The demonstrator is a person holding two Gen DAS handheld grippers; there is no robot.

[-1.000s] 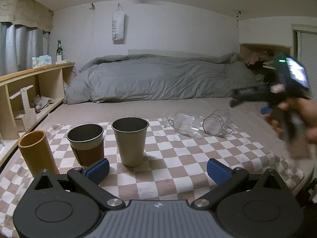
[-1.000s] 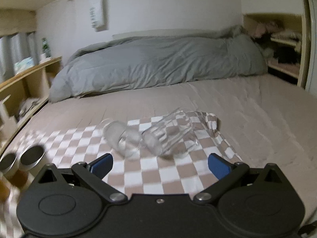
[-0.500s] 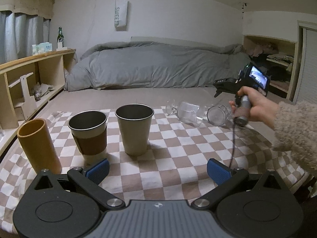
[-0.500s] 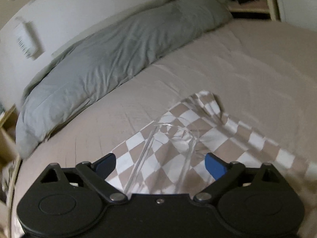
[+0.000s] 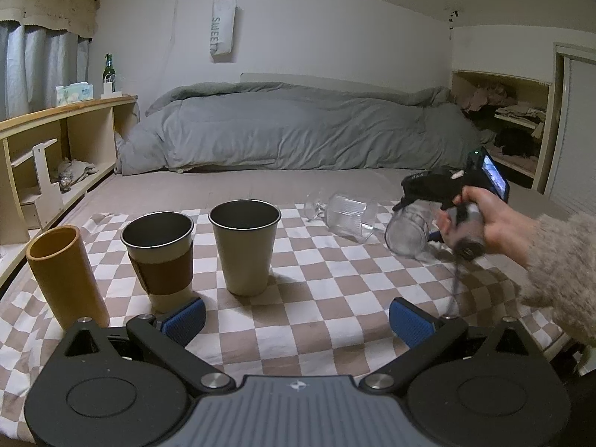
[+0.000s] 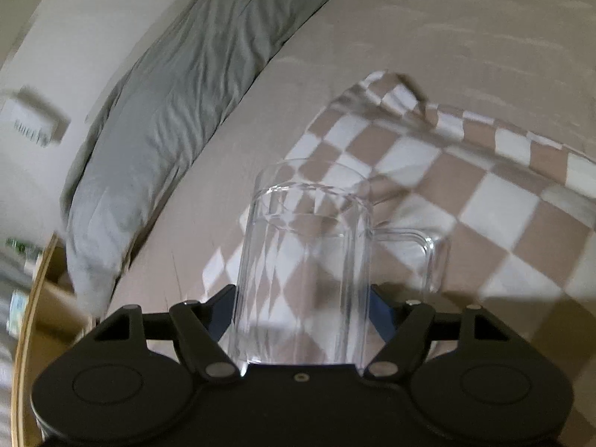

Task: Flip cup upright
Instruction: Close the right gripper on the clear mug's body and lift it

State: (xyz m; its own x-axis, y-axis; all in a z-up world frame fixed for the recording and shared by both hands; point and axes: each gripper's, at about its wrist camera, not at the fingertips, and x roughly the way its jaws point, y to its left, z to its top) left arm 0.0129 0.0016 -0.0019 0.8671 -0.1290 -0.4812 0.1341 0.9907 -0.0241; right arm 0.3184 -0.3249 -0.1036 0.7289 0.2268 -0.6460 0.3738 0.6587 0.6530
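Observation:
A clear glass mug with a handle (image 6: 305, 260) lies on its side on the checkered cloth (image 6: 495, 205). My right gripper (image 6: 301, 313) has closed its blue pads on the mug's body; the handle sticks out to the right. In the left wrist view the mug (image 5: 408, 232) shows under the right gripper (image 5: 428, 219) at the cloth's right side. A second clear ribbed glass (image 5: 350, 218) lies on its side just left of it. My left gripper (image 5: 296, 322) is open and empty, low over the cloth's near edge.
Three upright cups stand at left: a tan tube cup (image 5: 65, 275), a steel cup with a brown sleeve (image 5: 160, 257) and a plain steel cup (image 5: 244, 246). A grey duvet (image 5: 298, 134) lies behind. A wooden shelf (image 5: 56, 149) runs along the left.
My right gripper has dropped to the handled mug, rolled sideways and closed its pads on it. The left gripper has stayed put.

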